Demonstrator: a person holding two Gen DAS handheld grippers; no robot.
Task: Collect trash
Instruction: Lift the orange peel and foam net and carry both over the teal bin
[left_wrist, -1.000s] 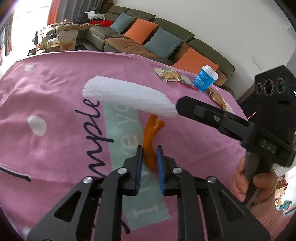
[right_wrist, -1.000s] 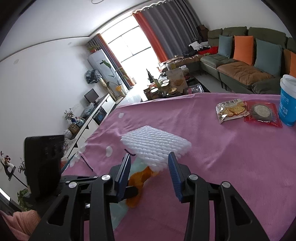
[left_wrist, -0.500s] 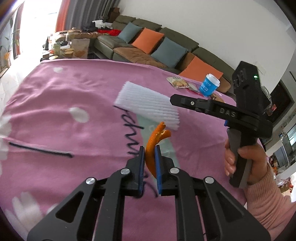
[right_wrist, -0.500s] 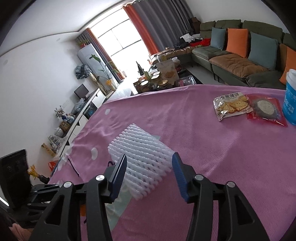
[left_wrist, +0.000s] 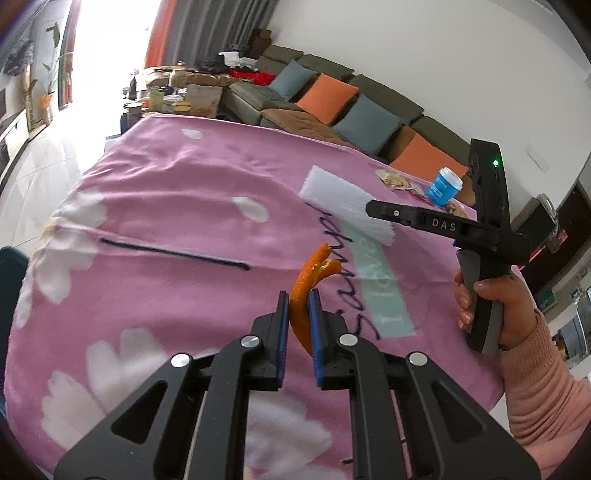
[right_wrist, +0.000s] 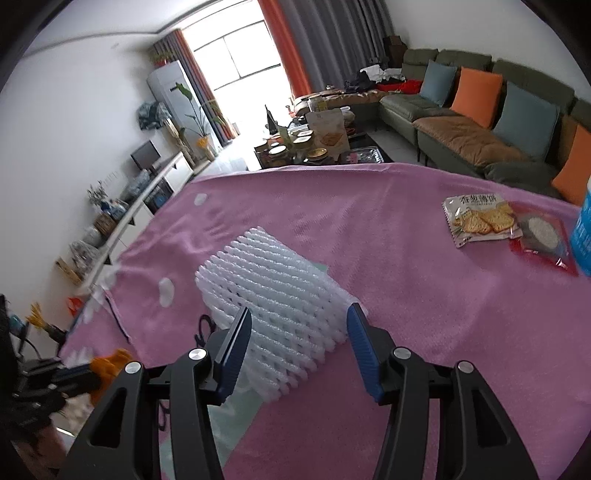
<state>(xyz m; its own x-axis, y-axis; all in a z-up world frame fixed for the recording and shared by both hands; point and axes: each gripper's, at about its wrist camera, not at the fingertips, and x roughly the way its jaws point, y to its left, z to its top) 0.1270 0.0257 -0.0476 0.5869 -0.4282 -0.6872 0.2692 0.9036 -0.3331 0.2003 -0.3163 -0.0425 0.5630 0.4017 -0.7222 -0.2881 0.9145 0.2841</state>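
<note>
My left gripper (left_wrist: 298, 297) is shut on a strip of orange peel (left_wrist: 308, 280) and holds it above the pink tablecloth (left_wrist: 166, 206). The peel also shows at the lower left of the right wrist view (right_wrist: 109, 363). A white foam fruit net (right_wrist: 273, 295) lies flat on the cloth; it also shows in the left wrist view (left_wrist: 334, 197). My right gripper (right_wrist: 297, 315) is open, its two fingers on either side of the net's near end, touching nothing that I can see. The right gripper shows from the side in the left wrist view (left_wrist: 373, 208).
A cracker packet (right_wrist: 480, 219), a red-edged snack packet (right_wrist: 541, 236) and a blue paper cup (left_wrist: 445, 186) sit at the far right of the table. A sofa with cushions (right_wrist: 480, 114) stands behind the table. A cluttered coffee table (right_wrist: 317, 144) is beyond.
My left gripper has lifted and pulled back to the left with the peel, away from the net. My right gripper has come down closer over the foam net, still open.
</note>
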